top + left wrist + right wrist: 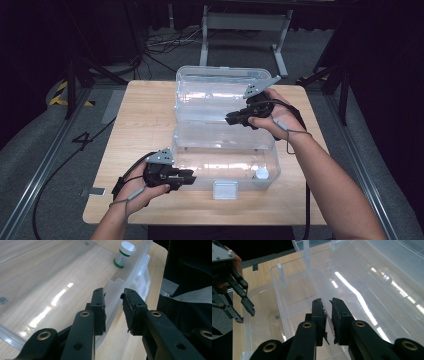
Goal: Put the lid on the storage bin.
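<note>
A clear plastic box stands open on the wooden table, its lid tipped back behind it. A white bottle with a green band lies inside, at the front right corner. My left gripper is at the box's front left. Its jaws stand open astride the front wall, one inside and one outside. My right gripper reaches in from the right at the hinge line. Its jaws are closed to a narrow gap on the lid's clear rim.
The box's white latch hangs off the front wall near the table's front edge. Cables and a metal stand lie on the floor beyond the table. The left gripper shows in the right gripper view at far left.
</note>
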Action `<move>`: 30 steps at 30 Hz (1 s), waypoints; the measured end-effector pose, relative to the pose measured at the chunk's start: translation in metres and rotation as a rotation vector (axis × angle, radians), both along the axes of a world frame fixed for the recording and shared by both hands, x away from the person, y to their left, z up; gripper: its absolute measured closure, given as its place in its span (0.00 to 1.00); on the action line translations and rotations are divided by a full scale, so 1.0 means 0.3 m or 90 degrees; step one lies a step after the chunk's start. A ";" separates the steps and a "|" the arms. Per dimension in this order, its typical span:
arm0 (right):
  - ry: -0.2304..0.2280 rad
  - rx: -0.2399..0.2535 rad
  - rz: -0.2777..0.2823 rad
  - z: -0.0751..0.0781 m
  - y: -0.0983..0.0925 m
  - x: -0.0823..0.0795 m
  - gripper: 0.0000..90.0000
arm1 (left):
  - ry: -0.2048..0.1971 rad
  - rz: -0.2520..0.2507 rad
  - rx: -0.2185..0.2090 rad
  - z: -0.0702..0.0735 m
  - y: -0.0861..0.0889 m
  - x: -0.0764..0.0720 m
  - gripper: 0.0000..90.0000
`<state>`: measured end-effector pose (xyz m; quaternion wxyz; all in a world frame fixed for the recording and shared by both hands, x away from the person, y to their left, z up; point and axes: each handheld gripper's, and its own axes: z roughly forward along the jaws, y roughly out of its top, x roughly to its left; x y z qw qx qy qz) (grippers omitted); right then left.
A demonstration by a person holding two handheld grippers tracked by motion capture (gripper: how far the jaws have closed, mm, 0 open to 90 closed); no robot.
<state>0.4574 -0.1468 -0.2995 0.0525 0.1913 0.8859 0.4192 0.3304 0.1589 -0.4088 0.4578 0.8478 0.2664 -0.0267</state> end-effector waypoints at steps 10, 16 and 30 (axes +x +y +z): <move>-0.003 -0.001 0.007 0.001 -0.004 -0.027 0.91 | 0.007 0.002 -0.007 -0.003 -0.001 0.001 0.79; -0.002 -0.001 0.011 0.001 -0.007 -0.043 0.91 | 0.006 -0.005 0.012 -0.013 -0.012 0.000 0.75; -0.003 0.000 0.018 -0.002 -0.011 -0.078 0.91 | 0.001 -0.008 0.016 -0.014 -0.015 0.000 0.75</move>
